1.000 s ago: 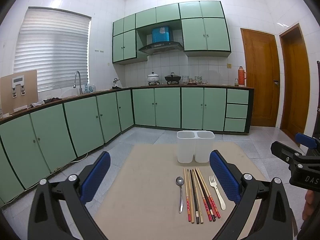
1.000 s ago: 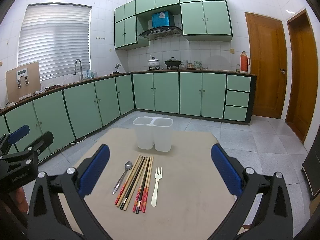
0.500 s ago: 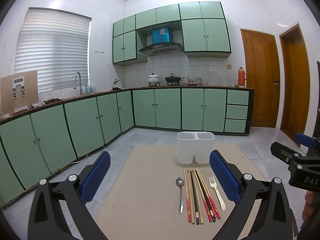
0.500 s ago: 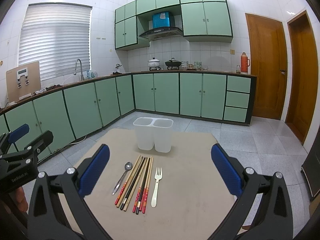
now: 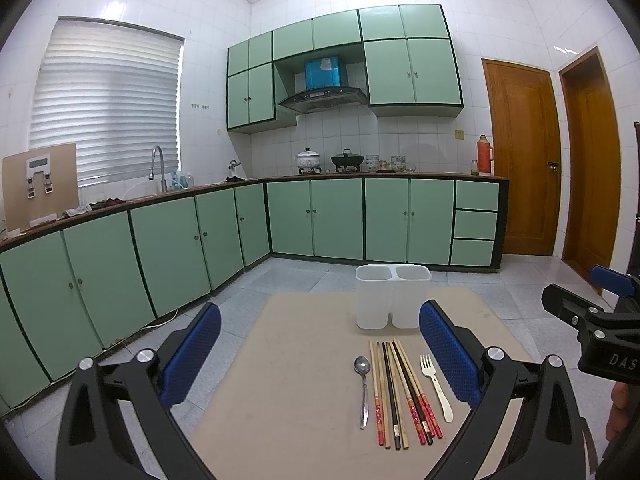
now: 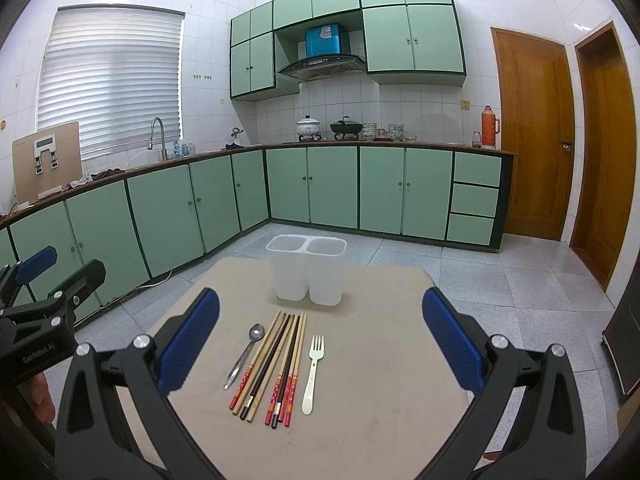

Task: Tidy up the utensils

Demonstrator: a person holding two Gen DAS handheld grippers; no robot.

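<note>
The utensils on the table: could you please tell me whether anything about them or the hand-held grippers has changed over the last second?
Nothing has visibly changed. The spoon, chopsticks and fork lie untouched before the white holder, and the left hand-held gripper and right hand-held gripper hover open, holding nothing.

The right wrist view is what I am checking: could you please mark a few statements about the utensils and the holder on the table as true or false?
1. The white two-compartment plastic holder is empty. True.
2. The metal spoon lies to the right of the white plastic fork. False: it lies left of the chopsticks, the fork right of them.
3. The bundle of wooden, black and red-patterned chopsticks lies between spoon and fork. True.
4. The right gripper is shut on the fork. False: it is open and holds nothing.
5. The holder lies tipped on the beige table. False: it stands upright behind the utensils.
</note>
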